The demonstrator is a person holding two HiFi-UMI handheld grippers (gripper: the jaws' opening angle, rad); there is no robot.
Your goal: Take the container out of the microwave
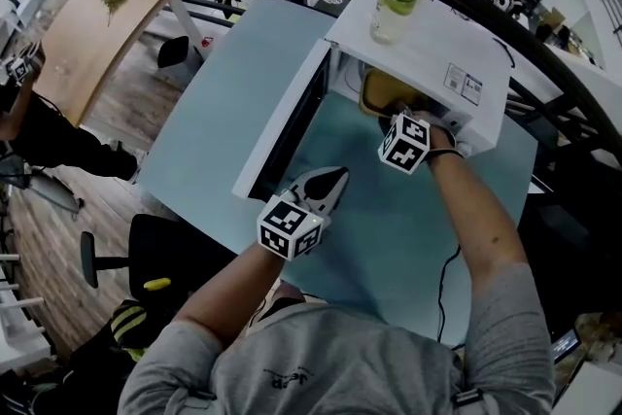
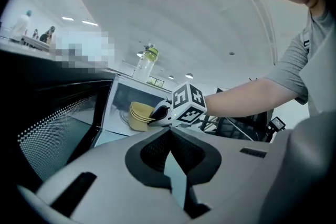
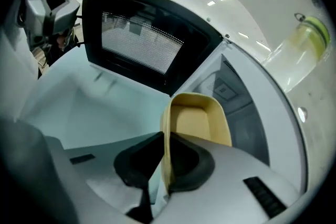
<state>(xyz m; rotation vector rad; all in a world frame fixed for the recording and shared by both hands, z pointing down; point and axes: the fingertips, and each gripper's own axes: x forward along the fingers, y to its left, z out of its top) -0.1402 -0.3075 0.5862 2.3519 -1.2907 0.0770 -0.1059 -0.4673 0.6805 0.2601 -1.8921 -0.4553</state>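
1. Head view: the right gripper (image 1: 392,115) reaches into the open microwave (image 1: 437,44). The yellow container (image 1: 377,94) is mostly hidden under the microwave's top. The left gripper (image 1: 328,182) hovers above the table (image 1: 389,243).
2. Left gripper view: its jaws meet at the tips, with nothing between them.
3. Right gripper view: its jaws pinch the container's near wall at the microwave's opening. The gripper hides the container's base.

I count two claws: my left claw (image 2: 170,162) and my right claw (image 3: 166,164). One white microwave (image 1: 432,42) stands at twelve o'clock, with one open door (image 1: 288,117). There is one yellow container (image 3: 202,122), one clear bottle (image 1: 397,3) with a green lid, one pale blue counter (image 1: 228,107), and one wooden table (image 1: 87,34) at ten o'clock.
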